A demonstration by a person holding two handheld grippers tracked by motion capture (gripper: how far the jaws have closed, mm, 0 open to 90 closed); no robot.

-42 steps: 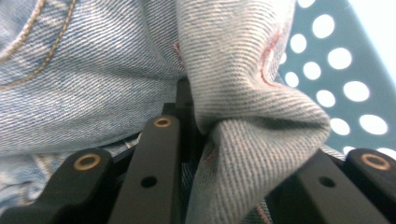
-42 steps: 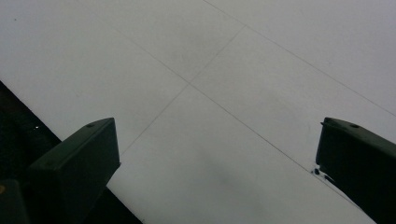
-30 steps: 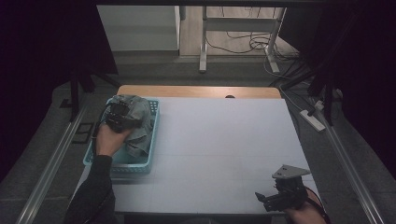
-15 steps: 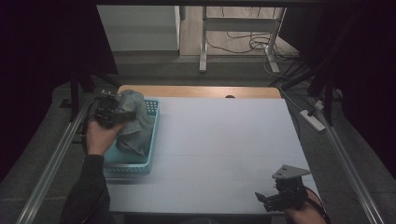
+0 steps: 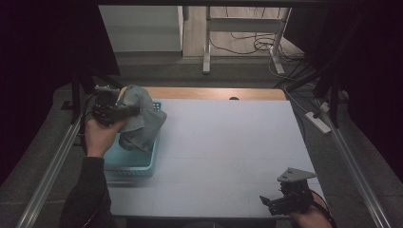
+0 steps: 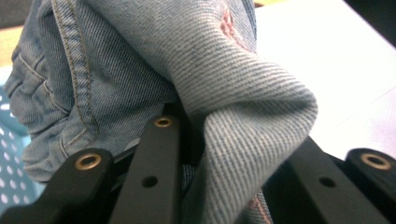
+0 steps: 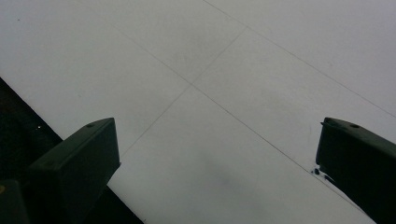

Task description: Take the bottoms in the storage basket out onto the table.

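Left gripper: the left gripper is being held up at the table's far left by the left hand, and its jaws are clamping a thick fold of denim, as the left gripper view is showing.
Jeans: the jeans are hanging from the left gripper, raised over the basket, with the lower folds drooping toward the basket's inside; whether they are touching it cannot be told. In the left gripper view the denim is bunching between the two black jaws, with orange seam stitching running down its left side.
Basket: the light blue basket is sitting on the table's left edge, and its dotted wall is showing at the left in the left gripper view.
Right gripper: the right gripper is resting low at the table's near right corner, its jaws standing wide apart over bare tabletop.
Table: the white table is lying bare between the basket and the right gripper, faint lines crossing it.
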